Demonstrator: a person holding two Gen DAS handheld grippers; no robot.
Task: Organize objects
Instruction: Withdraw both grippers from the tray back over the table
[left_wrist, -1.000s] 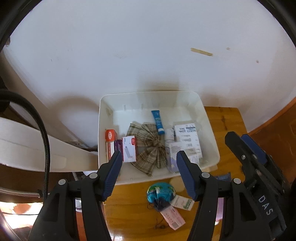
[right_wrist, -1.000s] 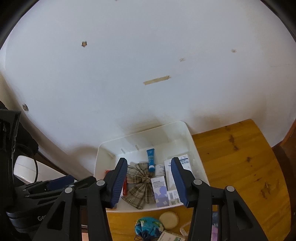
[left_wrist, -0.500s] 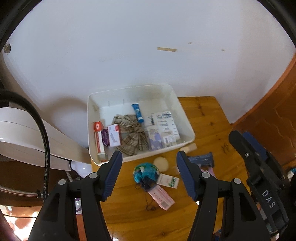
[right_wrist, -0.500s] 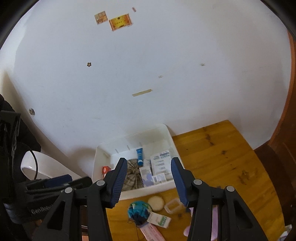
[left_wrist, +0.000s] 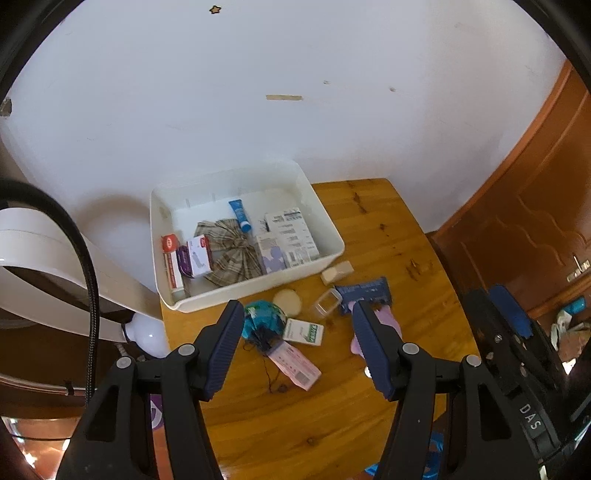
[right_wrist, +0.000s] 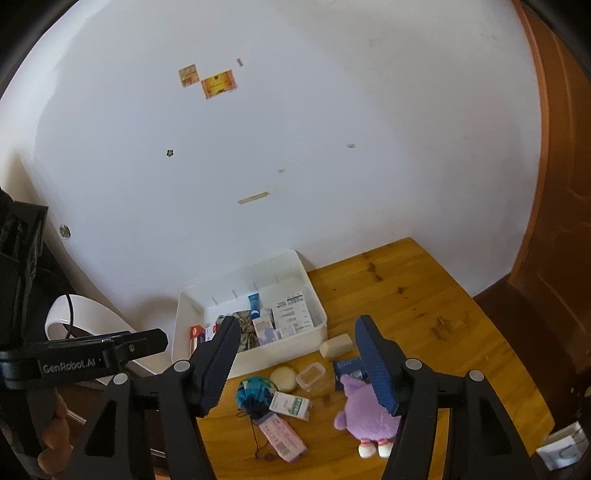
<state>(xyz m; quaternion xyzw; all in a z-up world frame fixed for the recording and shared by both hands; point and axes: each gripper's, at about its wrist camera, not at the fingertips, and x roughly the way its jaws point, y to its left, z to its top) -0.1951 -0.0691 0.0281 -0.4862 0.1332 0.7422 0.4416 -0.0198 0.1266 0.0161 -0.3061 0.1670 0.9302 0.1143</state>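
Observation:
A white bin (left_wrist: 325, 236) (right_wrist: 321, 326) stands at the back of the wooden table (left_wrist: 332, 417) against the wall, holding boxes, a blue tube (left_wrist: 240, 215) and a plaid cloth (left_wrist: 229, 251). In front of it lie a teal pouch (left_wrist: 264, 317) (right_wrist: 255, 391), a green-white box (left_wrist: 303, 331), a pink packet (left_wrist: 293, 363), a round puff (left_wrist: 288, 300), a clear case (left_wrist: 327, 302), a blue pack (left_wrist: 364, 290) and a purple plush (right_wrist: 364, 408). My left gripper (left_wrist: 297, 347) and right gripper (right_wrist: 295, 363) hover open above these, holding nothing.
A beige block (left_wrist: 337, 272) lies by the bin's right corner. A white curved object (left_wrist: 44, 266) and black cable (left_wrist: 81, 258) sit left of the table. A wooden door (left_wrist: 524, 206) stands at the right. The table's near part is bare wood.
Both grippers have pulled back and up from the bin. The loose items on the table in front of it have come into view. Both stay open.

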